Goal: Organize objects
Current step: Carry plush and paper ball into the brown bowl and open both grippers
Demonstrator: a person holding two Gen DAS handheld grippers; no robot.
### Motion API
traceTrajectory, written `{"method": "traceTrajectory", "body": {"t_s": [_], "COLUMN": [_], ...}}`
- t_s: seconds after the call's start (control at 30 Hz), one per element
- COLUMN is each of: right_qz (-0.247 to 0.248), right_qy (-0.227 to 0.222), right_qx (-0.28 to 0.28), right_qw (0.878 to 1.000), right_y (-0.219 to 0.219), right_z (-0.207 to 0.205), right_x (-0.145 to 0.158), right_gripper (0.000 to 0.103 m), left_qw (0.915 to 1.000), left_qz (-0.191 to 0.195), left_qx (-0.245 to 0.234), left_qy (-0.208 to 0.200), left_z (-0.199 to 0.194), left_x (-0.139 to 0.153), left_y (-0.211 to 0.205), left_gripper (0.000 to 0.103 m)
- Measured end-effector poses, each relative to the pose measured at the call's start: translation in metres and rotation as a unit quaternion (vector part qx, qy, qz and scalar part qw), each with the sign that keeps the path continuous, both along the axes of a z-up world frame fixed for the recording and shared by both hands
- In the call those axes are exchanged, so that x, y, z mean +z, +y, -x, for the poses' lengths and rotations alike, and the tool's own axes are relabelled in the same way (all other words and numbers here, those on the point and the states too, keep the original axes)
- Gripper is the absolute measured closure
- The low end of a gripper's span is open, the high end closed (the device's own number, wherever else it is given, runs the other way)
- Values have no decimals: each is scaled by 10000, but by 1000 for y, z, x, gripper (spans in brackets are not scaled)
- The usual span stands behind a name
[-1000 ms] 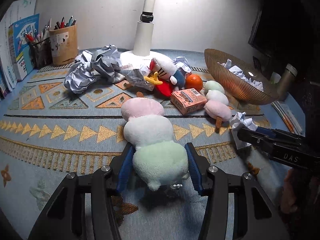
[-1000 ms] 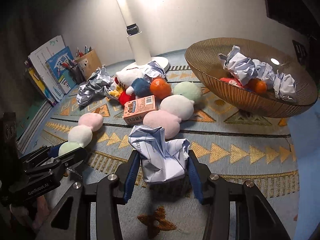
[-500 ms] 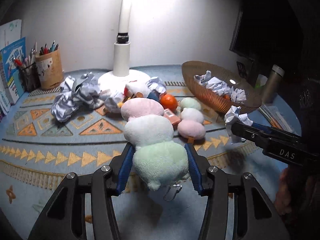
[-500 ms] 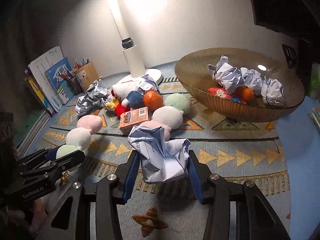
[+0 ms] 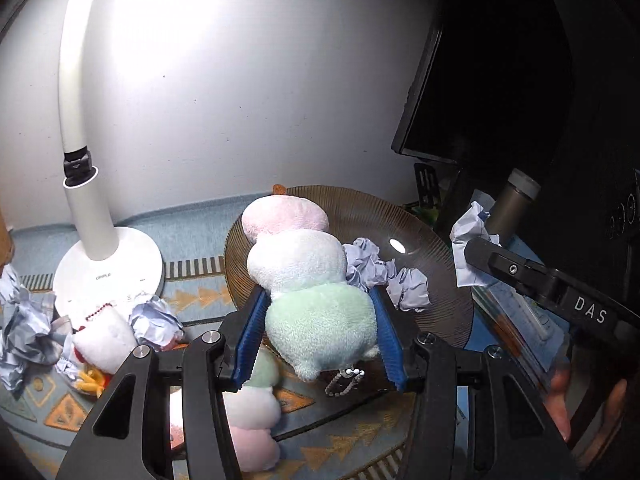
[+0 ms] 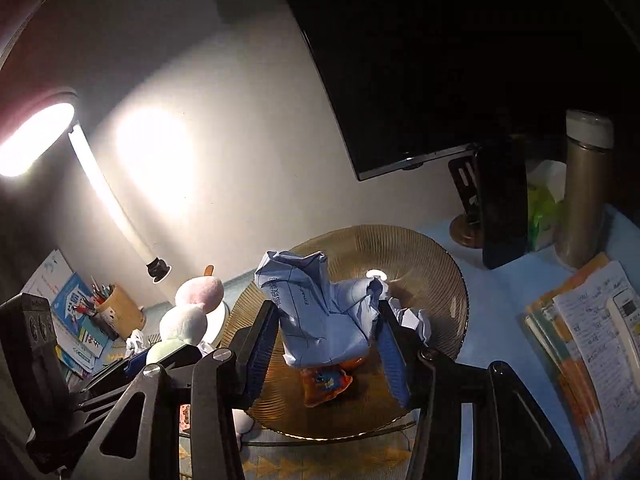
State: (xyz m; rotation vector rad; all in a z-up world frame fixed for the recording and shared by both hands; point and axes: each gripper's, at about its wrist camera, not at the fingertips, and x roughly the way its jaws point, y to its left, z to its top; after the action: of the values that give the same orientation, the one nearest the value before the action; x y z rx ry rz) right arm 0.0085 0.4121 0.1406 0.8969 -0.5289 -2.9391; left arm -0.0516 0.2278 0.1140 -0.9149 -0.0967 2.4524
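Two views, both looking down past the jaws at the wicker bowl.

Left wrist view: left hand-held gripper (image 5: pixel 320 334) is clamped on the three-ball plush (image 5: pixel 304 276); blue pads press the mint-green end at frame centre, white and pink balls stick out ahead, over the bowl (image 5: pixel 440 280). Bead chain dangles off the green end. Bowl sits centre-right and holds crumpled paper balls (image 5: pixel 384 276). A second three-ball plush (image 5: pixel 256 412) lies on the patterned mat (image 5: pixel 192 300) at lower centre, under the jaws. White lamp base (image 5: pixel 108 272) at left; more crumpled paper (image 5: pixel 24 328) and a white plush toy (image 5: pixel 106 340) at lower left. Right hand-held gripper (image 5: pixel 472 248) enters from the right edge, with a crumpled sheet (image 5: pixel 468 232) at its tip; a hand (image 5: pixel 580 412) shows at lower right.

Right wrist view: right hand-held gripper (image 6: pixel 328 344) holds the crumpled sheet (image 6: pixel 320 312), pale blue with printed lines, at frame centre above the bowl (image 6: pixel 448 280). Left pad touches it; contact at the right pad is hard to make out. Bowl contains an orange snack packet (image 6: pixel 324 384) and paper balls (image 6: pixel 412 316). Left hand-held gripper (image 6: pixel 160 354) with the plush (image 6: pixel 188 316) is at lower left. Lit lamp head (image 6: pixel 32 136) at upper left, dark monitor (image 6: pixel 400 80) on top, metal flask (image 6: pixel 584 188) and a stack of papers (image 6: pixel 580 348) on the worktop (image 6: pixel 500 288) at right, pen cup (image 6: pixel 120 312) at left.
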Motion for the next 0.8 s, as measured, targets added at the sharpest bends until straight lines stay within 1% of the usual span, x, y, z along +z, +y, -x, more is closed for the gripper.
{"method": "traceTrajectory", "body": {"t_s": [0.03, 0.07, 0.1, 0.13, 0.17, 0.2, 0.23, 0.33, 0.43, 0.53, 0.6, 0.67, 0.73, 0.8], "right_qz": [-3, 2, 29, 70, 110, 130, 144, 197, 312, 296, 222, 111, 65, 41], "right_qy": [-55, -113, -166, -199, -202, -221, -250, -266, -294, -252, -167, -34, 149, 332], "right_qx": [-29, -61, -70, -36, -5, -9, -5, -67, -38, 94, 265, 456, 689, 926], "right_qw": [10000, 9999, 9998, 9998, 9997, 9997, 9996, 9994, 9991, 9992, 9993, 9989, 9975, 9951], "right_y": [3, 5, 7, 9, 11, 13, 16, 21, 23, 12, -2, -20, -39, -60], "right_z": [2, 5, 7, 10, 13, 14, 14, 8, 0, -10, -18, -26, -35, -45], "right_x": [-4, -9, -13, -17, -20, -23, -26, -29, -31, -25, -16, -3, 12, 23], "right_gripper": [55, 54, 47, 43, 34, 34, 34, 34, 34, 34, 34, 34, 34, 34], "left_qw": [10000, 10000, 10000, 9999, 9999, 9997, 9996, 9994, 9991, 9980, 9966, 9943, 9905, 9853], "left_qz": [10, 22, 14, -1, -16, -68, -140, -191, -295, -451, -543, -583, -541, -497], "left_qx": [5, 27, 58, 92, 99, 93, 104, 154, 253, 448, 611, 800, 1085, 1416], "left_qy": [-3, -10, -18, -47, -129, -210, -238, -233, -177, -33, 135, 385, 654, 817], "left_z": [3, 5, 6, 8, 11, 12, 12, 4, -9, -30, -49, -71, -94, -113], "left_x": [-2, -5, -8, -11, -15, -18, -20, -21, -14, -1, 12, 28, 42, 49], "left_y": [4, 7, 9, 10, 11, 10, 7, -4, -22, -48, -68, -93, -121, -150], "left_gripper": [55, 51, 47, 46, 32, 19, 18, 18, 18, 18, 18, 18, 18, 18]}}
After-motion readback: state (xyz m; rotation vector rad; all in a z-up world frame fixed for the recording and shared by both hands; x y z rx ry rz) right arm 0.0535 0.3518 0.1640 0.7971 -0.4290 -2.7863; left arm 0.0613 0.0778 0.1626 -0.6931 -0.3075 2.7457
